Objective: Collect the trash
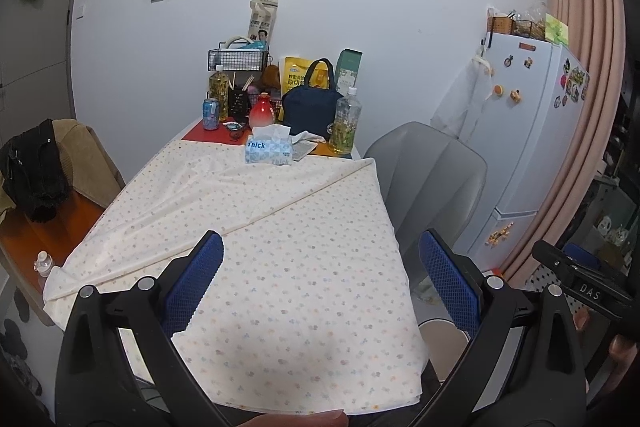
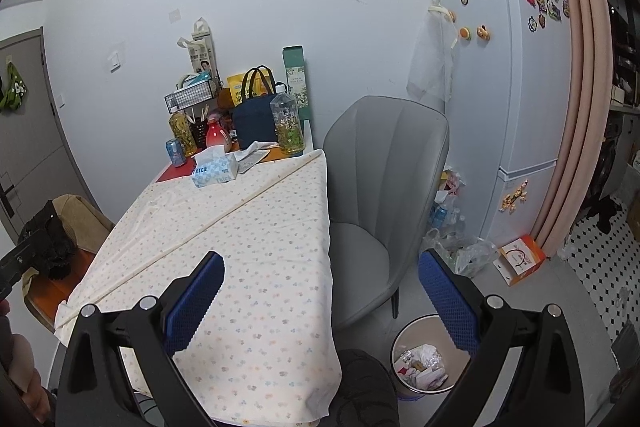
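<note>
My left gripper point(image 1: 320, 251) is open and empty above the near end of a table under a dotted cloth point(image 1: 280, 247). My right gripper point(image 2: 322, 267) is open and empty too, over the table's right edge. A round trash bin point(image 2: 400, 339) with crumpled paper and wrappers in it stands on the floor at the lower right; its rim point(image 1: 440, 327) shows in the left wrist view. At the table's far end are a blue can point(image 1: 211, 113), a crumpled paper point(image 1: 306, 143), a tissue box point(image 1: 267, 150) and a nearly empty bottle point(image 1: 345, 121).
A grey chair point(image 2: 380, 179) stands right of the table, with a white fridge point(image 2: 520, 87) behind it. Plastic bags and bottles point(image 2: 456, 243) and an orange box point(image 2: 520, 259) lie on the floor by the fridge. A chair with clothes point(image 1: 48, 171) is on the left.
</note>
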`<control>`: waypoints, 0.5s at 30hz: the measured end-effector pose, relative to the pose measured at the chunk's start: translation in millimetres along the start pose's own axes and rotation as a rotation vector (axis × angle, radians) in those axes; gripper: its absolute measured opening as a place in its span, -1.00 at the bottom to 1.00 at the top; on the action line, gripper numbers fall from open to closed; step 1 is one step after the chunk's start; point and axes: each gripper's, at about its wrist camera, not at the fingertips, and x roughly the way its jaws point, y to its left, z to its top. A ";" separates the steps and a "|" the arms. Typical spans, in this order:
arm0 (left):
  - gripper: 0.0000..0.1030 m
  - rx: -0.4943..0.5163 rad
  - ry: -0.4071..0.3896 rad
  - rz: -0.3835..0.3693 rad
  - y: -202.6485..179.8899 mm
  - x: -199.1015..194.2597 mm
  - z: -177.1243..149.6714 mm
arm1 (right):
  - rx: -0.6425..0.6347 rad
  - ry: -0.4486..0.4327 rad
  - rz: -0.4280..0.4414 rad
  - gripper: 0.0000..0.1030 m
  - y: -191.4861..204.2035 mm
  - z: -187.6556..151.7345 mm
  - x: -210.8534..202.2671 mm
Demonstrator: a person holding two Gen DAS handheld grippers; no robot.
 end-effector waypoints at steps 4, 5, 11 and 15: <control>0.89 0.002 0.002 0.002 -0.1 0.1 -0.6 | 0.001 0.006 0.003 0.85 -0.1 -1.2 3.5; 0.89 0.001 0.002 0.001 -0.1 -0.3 -0.8 | 0.001 0.006 0.002 0.85 -0.3 -1.3 3.6; 0.89 -0.004 0.004 0.003 1.3 1.8 -4.7 | 0.019 0.008 0.001 0.85 -4.2 -4.2 7.1; 0.89 -0.006 0.012 0.005 1.4 4.3 -6.6 | 0.010 0.017 0.004 0.85 -2.0 -7.3 10.9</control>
